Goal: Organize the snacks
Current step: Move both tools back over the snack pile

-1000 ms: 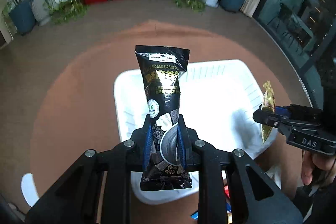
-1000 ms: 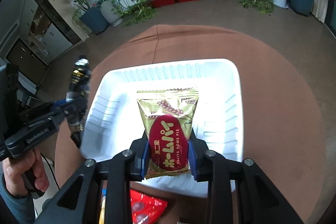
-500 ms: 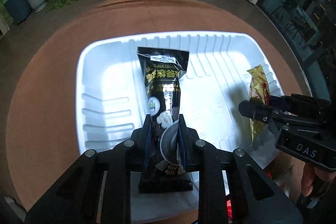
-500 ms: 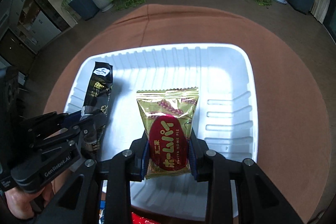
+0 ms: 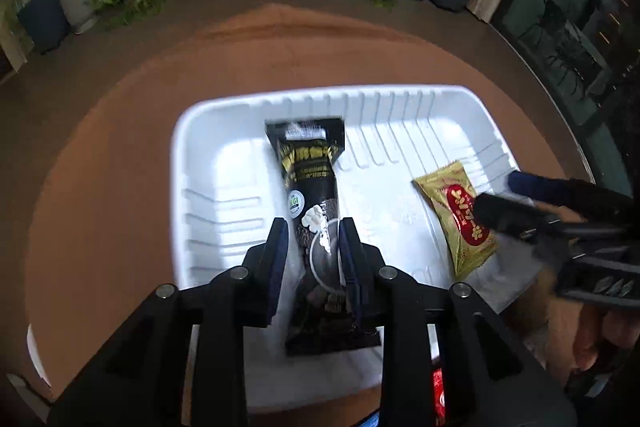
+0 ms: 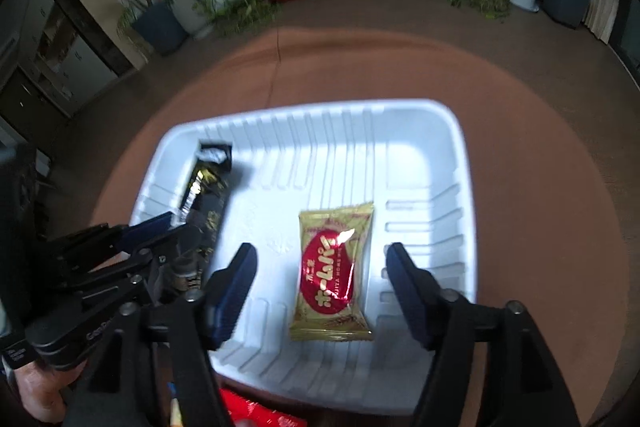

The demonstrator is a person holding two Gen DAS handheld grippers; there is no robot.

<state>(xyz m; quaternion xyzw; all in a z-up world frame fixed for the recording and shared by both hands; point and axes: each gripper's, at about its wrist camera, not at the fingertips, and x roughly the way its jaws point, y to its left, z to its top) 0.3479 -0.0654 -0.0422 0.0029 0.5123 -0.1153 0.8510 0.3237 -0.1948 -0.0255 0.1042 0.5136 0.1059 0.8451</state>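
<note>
A white ribbed tray [image 5: 216, 187] [image 6: 448, 155] sits on a round brown table. A long black snack packet [image 5: 312, 187] [image 6: 204, 187] lies in the tray's left half. My left gripper [image 5: 313, 235] straddles it with the jaws parted and a gap at the left pad. A gold packet with a red oval label [image 6: 334, 271] [image 5: 460, 211] lies flat in the tray's right half. My right gripper [image 6: 320, 259] is wide open over it, fingers [image 6: 236, 283] apart from it on both sides.
Red snack wrappers [image 6: 256, 411] [image 5: 438, 391] lie on the table in front of the tray's near rim. The brown table [image 5: 100, 163] surrounds the tray. Potted plants and a low white shelf stand far behind.
Both grippers have opened. The gold packet dropped flat into the tray and the right jaws spread wide. The black packet now rests in the tray with the left jaws loosened.
</note>
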